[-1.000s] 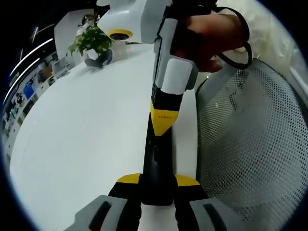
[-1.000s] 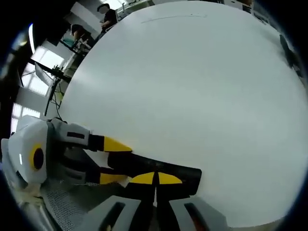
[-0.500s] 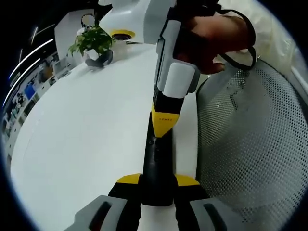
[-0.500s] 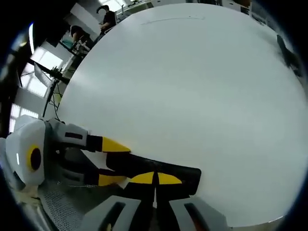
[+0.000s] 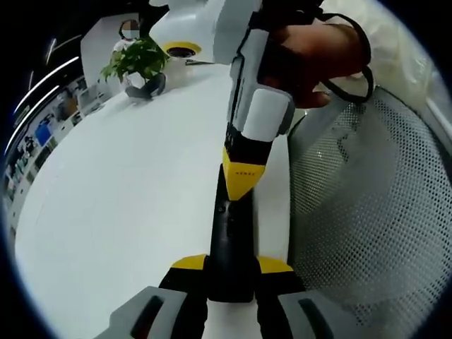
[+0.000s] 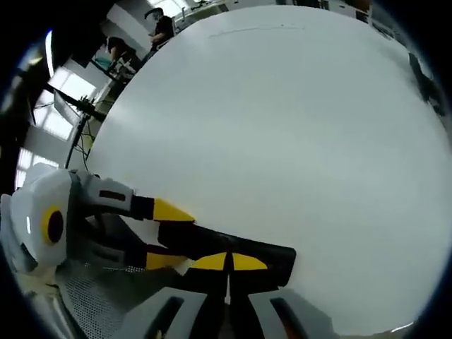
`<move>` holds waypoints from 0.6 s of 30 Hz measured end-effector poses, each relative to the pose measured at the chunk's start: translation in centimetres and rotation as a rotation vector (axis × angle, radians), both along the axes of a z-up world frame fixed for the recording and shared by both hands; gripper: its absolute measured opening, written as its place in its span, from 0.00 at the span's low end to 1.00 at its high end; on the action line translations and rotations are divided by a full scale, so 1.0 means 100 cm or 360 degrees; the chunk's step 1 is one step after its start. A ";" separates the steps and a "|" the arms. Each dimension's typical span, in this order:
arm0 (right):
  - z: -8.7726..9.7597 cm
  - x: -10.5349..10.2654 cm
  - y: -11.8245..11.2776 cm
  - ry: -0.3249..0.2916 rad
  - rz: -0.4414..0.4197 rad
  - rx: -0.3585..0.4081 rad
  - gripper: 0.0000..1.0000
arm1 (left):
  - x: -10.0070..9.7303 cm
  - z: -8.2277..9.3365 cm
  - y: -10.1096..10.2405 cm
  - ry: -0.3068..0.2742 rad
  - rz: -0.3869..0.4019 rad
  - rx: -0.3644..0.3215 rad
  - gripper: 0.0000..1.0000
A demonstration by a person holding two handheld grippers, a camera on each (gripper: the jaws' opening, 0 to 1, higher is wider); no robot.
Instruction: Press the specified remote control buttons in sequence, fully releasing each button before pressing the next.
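At the near edge of the white bench [image 5: 120,205] you are holding the black remote [image 5: 232,240] with your left gripper [image 5: 231,272], its yellow-tipped jaws closed on the remote's near end, one on each side. The remote is running straight away from the camera, lying along the bench edge, with a mesh chair [image 5: 367,212] just beside it on the right of the left gripper view.

Your right gripper [image 5: 243,185] is coming down from the top of that view, held in your hand [image 5: 318,60]. Its yellow tip is pointing down at the remote's upper face, about midway along it. The jaws are closed together into a single point, and the tip is looking as if it is touching the remote, though you cannot tell for sure whether it is pressing a button.

From the right gripper view, that gripper [image 6: 227,263] is showing its two yellow tips shut against each other, resting right over the remote [image 6: 226,247]. The left gripper [image 6: 159,233] is reaching in from the left, its jaws clamped on either side of the remote's end.

Far across the bench a potted plant [image 5: 134,60] is standing beside a dark object [image 5: 147,86]. A person [image 6: 161,28] is standing beyond the bench's far edge.
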State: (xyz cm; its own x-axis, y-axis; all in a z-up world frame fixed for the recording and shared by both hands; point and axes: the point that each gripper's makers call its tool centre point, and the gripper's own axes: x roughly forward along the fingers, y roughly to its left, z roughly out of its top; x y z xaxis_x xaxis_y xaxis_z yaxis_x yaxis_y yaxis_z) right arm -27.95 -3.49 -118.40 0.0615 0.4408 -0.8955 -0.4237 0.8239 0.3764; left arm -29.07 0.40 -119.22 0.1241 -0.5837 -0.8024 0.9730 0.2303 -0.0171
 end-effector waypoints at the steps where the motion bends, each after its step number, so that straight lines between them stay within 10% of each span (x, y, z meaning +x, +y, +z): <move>1: 0.001 -0.001 0.000 0.0001 0.0016 -0.0013 0.00 | 0.000 0.000 0.000 0.0009 -0.0001 0.0007 0.24; 18: 0.005 -0.002 -0.016 0.0027 0.0040 -0.0066 0.00 | 0.000 -0.001 0.001 0.0058 -0.0040 0.0084 0.24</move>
